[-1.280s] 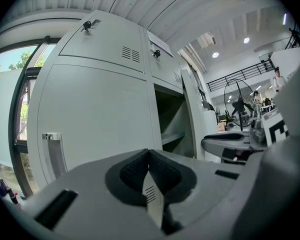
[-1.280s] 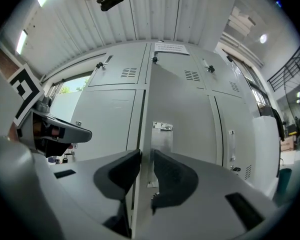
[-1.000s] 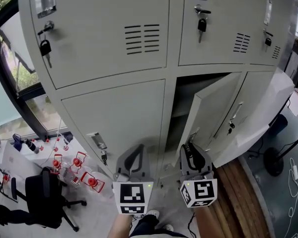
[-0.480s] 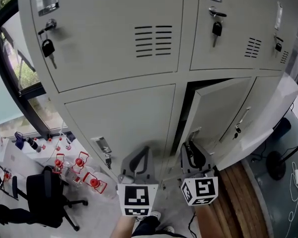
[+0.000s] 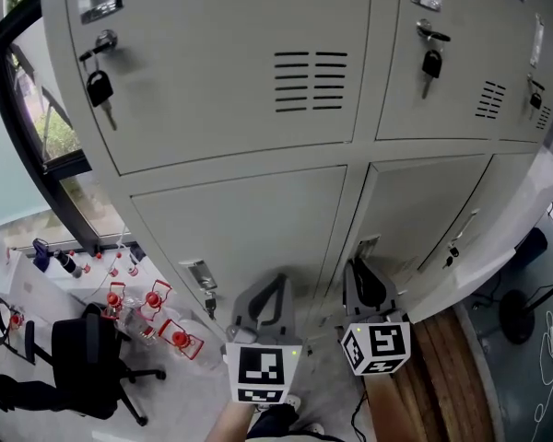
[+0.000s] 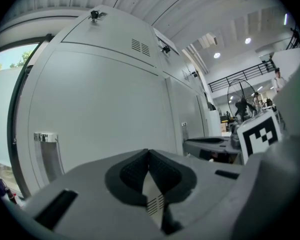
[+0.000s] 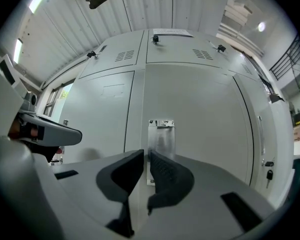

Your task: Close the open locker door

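Currently the locker door (image 5: 424, 215), lower row and second from the left in the grey locker bank (image 5: 212, 109), lies flush with its frame and level with the doors on either side. The right gripper (image 5: 356, 265) points almost level at this door, just below its metal handle plate (image 5: 367, 245); whether the tips touch the door cannot be told. In the right gripper view the plate (image 7: 161, 139) stands straight ahead beyond the right gripper (image 7: 146, 159), on the shut door (image 7: 200, 129). Its jaws have just been closing and now stand at a narrow slit, nothing between them. The left gripper (image 5: 276, 282) is held level beside it, facing the lower-left door (image 5: 240, 228), whose own handle plate (image 5: 201, 274) sits off to its left. The left gripper view shows the left gripper (image 6: 149, 156) with pads meeting at the tips, empty, that plate (image 6: 46, 149) at the left. Keys hang in the upper locks: one at the left (image 5: 100, 86), one at the right (image 5: 431, 63). Vent slots (image 5: 311, 81) on the upper-left door. On the floor to the left: a black office chair (image 5: 88, 362) and red-capped bottles (image 5: 147, 304). A strip of wooden flooring (image 5: 433, 366) lies below right.
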A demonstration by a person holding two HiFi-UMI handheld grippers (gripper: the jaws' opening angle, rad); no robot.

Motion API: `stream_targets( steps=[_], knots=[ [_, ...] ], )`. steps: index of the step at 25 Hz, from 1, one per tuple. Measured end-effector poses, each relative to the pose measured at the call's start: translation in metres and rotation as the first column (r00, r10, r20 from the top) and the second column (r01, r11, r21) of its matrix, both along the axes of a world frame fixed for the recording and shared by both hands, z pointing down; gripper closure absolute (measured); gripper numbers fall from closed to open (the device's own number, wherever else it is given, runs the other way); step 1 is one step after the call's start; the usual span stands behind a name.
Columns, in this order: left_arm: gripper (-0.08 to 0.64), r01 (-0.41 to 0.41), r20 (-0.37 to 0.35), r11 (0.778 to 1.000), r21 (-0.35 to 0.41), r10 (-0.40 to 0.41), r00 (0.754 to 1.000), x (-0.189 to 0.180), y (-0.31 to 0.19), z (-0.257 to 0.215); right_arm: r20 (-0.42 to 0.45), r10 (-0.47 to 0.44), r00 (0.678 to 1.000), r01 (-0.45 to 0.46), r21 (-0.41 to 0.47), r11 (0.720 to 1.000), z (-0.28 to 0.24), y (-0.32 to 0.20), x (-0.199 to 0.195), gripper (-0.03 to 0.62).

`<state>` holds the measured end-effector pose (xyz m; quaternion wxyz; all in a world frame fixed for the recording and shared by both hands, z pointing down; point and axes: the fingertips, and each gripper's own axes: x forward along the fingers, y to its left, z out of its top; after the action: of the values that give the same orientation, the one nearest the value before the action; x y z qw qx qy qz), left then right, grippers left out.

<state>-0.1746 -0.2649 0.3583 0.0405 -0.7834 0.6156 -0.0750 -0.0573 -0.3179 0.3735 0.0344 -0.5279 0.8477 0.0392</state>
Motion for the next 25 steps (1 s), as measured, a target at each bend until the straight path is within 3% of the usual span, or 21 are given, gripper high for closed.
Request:
stream_targets(
  steps=[17, 25],
  knots=[
    [0.557, 0.003, 0.016, 1.0, -0.005, -0.003, 1.0, -0.007, -0.01, 0.004, 0.031, -0.011, 0.999, 0.012, -0.029, 0.999, 0.0, -0.015, -0.005, 0.546],
    [0.557, -0.009, 0.003, 1.0, -0.001, 0.009, 1.0, 0.0, -0.009, 0.004, 0.022, 0.056, 0.998, -0.055, -0.029, 0.998, -0.005, 0.003, 0.022, 0.546]
  ],
)
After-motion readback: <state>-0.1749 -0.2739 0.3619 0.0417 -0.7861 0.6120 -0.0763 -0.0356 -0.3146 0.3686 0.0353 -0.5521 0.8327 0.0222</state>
